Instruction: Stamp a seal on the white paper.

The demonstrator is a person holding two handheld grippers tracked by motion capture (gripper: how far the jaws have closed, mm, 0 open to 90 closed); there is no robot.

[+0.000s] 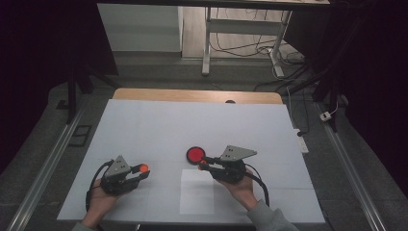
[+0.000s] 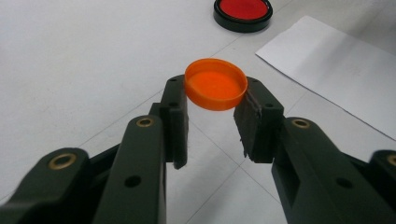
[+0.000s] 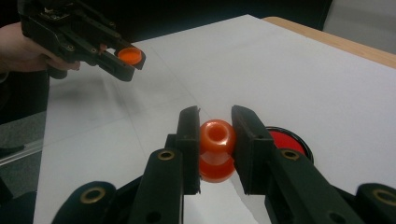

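My left gripper (image 1: 138, 170) is shut on a shallow orange cap (image 1: 143, 168), hollow side up, held just above the white table; in the left gripper view the cap (image 2: 215, 84) sits between the tips of the jaws. My right gripper (image 1: 206, 163) is shut on a small orange spool-shaped piece (image 3: 216, 149) with a hole in its end. That piece (image 1: 202, 167) hovers right beside a round red pad in a black rim (image 1: 195, 154). The right gripper view has the left gripper (image 3: 122, 59) and its cap (image 3: 129, 55) at the upper left.
A white sheet of paper (image 1: 197, 191) lies on the white table cover (image 1: 159, 125) between my hands, below the red pad (image 2: 243, 13). A wooden table edge (image 1: 197, 95) runs along the far side. Beyond it stand desk legs and loose cables (image 1: 240, 45) on the floor.
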